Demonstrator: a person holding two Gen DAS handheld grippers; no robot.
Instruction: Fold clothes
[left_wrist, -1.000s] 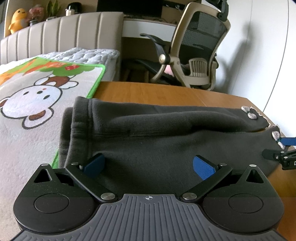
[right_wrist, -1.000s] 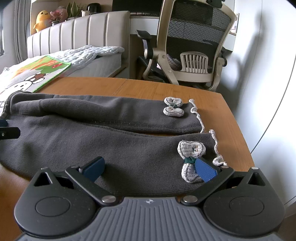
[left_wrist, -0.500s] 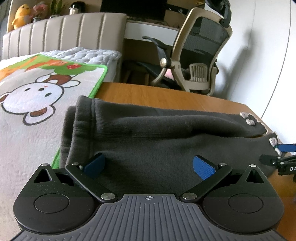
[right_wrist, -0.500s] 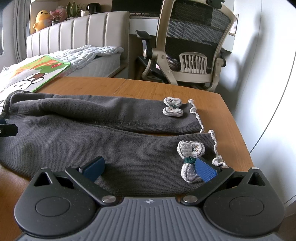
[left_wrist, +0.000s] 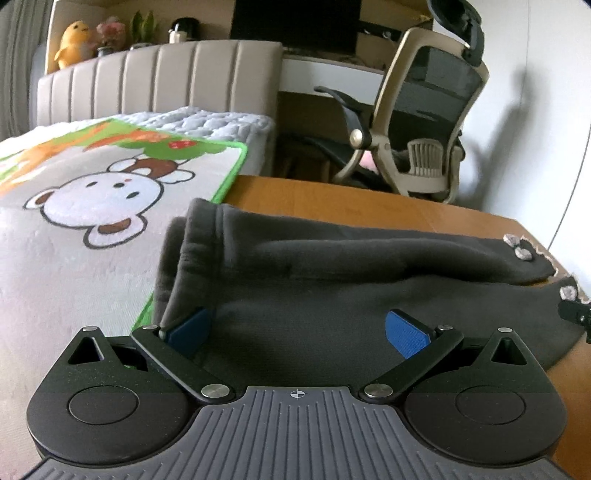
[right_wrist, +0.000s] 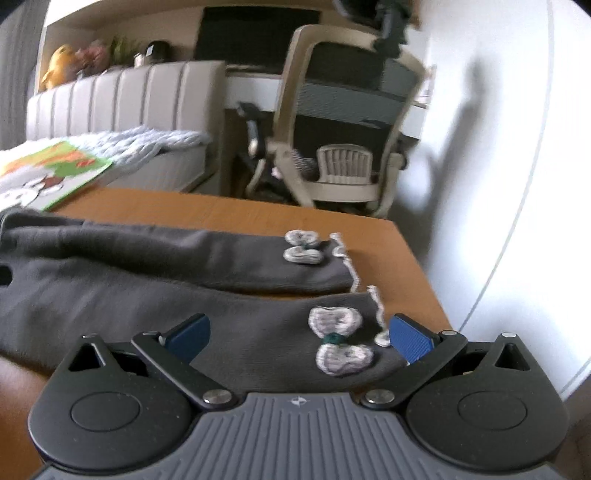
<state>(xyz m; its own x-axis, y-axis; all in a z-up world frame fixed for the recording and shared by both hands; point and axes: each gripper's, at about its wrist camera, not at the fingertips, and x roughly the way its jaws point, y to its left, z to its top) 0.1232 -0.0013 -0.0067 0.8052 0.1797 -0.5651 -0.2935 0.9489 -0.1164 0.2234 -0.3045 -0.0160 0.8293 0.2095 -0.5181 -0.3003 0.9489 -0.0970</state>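
The right gripper (right_wrist: 299, 334) has edged forward over the dark trousers (right_wrist: 155, 295), the nearer bow (right_wrist: 338, 341) now between its wide-open fingers. The left gripper (left_wrist: 297, 330), equally spread, hovers low at the waistband (left_wrist: 195, 251), holding nothing.

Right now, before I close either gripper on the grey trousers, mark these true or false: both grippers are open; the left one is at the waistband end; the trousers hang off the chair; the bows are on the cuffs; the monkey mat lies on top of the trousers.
1. Both grippers are open. True: the left gripper and the right gripper both have their blue pads spread wide with nothing pinched.
2. The left gripper is at the waistband end. True: the waistband lies just ahead of it.
3. The trousers hang off the chair. False: the trousers lie flat on the wooden table; the office chair stands behind it.
4. The bows sit on the cuffs. True: a grey bow marks each leg end.
5. The monkey mat lies on top of the trousers. False: the monkey mat is beside them; the waistband rests at its edge.
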